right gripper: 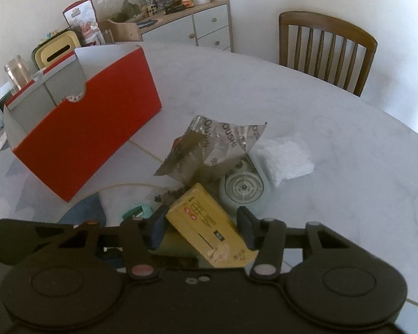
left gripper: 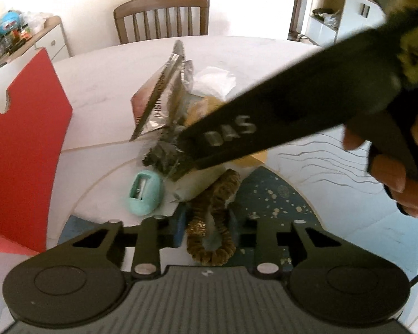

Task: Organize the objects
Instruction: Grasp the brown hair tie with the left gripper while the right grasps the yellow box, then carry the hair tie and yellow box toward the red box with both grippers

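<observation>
Left tongs (left gripper: pixel 206 229) are clamped on a brown scrunchie (left gripper: pixel 211 222); right tongs (right gripper: pixel 202 229) are spread around a tilted yellow box (right gripper: pixel 209 229), which could be knocked askew.

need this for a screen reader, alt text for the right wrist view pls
The right gripper straddles a tilted yellow box at the near end of a small clutter pile on a white table. Behind lie a crumpled foil wrapper and a pale round tape dispenser; a red box stands left.
</observation>
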